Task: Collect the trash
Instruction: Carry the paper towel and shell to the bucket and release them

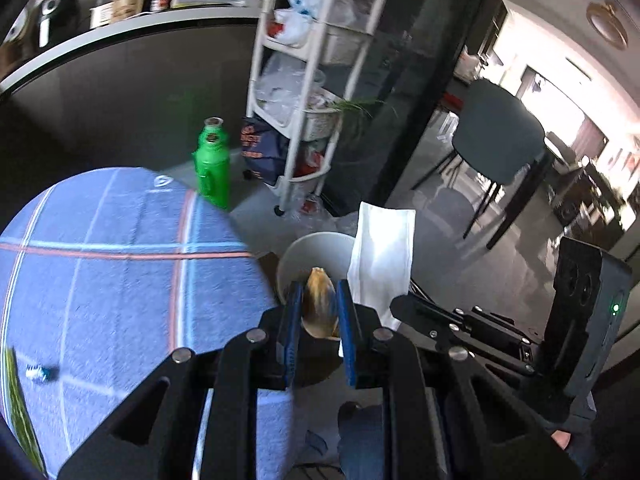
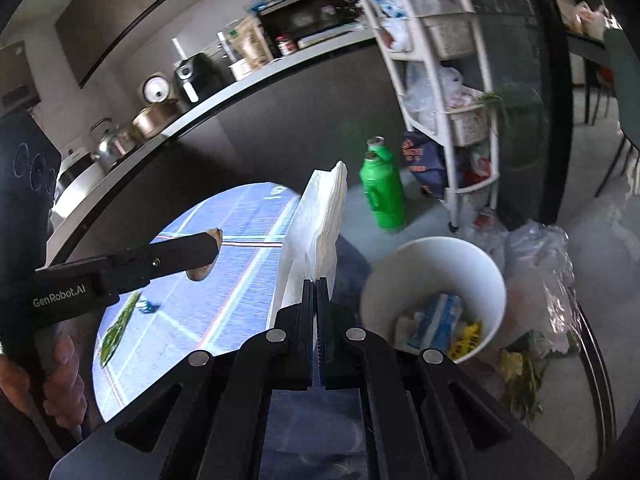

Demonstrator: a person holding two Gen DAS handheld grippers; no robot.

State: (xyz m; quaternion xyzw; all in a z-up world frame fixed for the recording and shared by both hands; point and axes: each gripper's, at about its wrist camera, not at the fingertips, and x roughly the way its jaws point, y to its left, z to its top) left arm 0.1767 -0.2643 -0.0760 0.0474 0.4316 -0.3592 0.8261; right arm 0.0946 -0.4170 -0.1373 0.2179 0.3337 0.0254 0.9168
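My left gripper (image 1: pixel 319 294) is shut on a brown, shell-like scrap (image 1: pixel 320 304), held past the table's edge, with the white bin (image 1: pixel 308 250) showing beyond it. It also shows in the right wrist view (image 2: pixel 210 254), left of the napkins. My right gripper (image 2: pixel 319 286) is shut on a stack of white paper napkins (image 2: pixel 318 220), held upright left of the white bin (image 2: pixel 436 280). The bin holds wrappers and paper. The napkins show in the left wrist view (image 1: pixel 382 256), right of the scrap.
A round table with a blue checked cloth (image 1: pixel 120 280) holds a small blue wrapper (image 1: pixel 40 372) and a green strip (image 2: pixel 116 330). A green bottle (image 1: pixel 212 168), a white shelf cart (image 1: pixel 304 92), a plastic bag (image 2: pixel 536 276) and a grey chair (image 1: pixel 496 140) stand on the floor.
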